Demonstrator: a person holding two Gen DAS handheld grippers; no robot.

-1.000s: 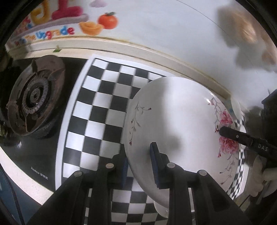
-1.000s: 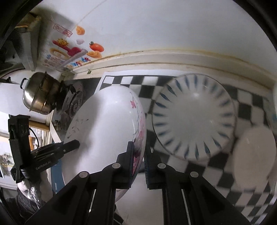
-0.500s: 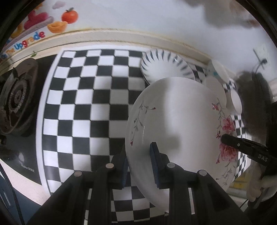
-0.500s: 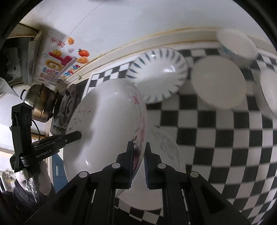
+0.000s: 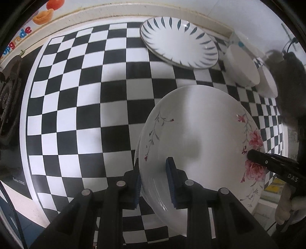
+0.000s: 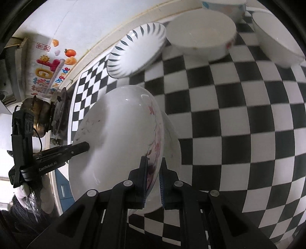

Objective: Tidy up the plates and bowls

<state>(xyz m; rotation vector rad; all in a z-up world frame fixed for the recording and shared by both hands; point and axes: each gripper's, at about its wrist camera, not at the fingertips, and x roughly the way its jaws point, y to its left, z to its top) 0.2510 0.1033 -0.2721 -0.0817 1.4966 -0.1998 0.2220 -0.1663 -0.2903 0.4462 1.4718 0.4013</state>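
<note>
A white plate with pink flowers (image 5: 200, 124) hangs tilted just above the checkered mat (image 5: 86, 95), held by both grippers. My left gripper (image 5: 154, 182) is shut on its near left rim. My right gripper (image 6: 153, 179) is shut on the opposite, flowered rim of the same plate (image 6: 118, 124). Each gripper shows in the other's view: the right one (image 5: 252, 155) at the plate's right edge, the left one (image 6: 84, 147) at its left edge. A second white plate (image 6: 173, 145) lies on the mat directly beneath the held one, mostly hidden.
A blue-striped plate (image 5: 177, 42) lies at the back by the wall. White bowls (image 6: 200, 34) (image 6: 275, 38) and a patterned bowl (image 6: 221, 5) stand to its right. A gas burner (image 5: 7, 95) and a metal pot (image 6: 36, 109) are on the left.
Both grippers carried the flowered plate rightward along the counter and lower. The burner slid out to the left edge, and the striped plate and bowls came closer.
</note>
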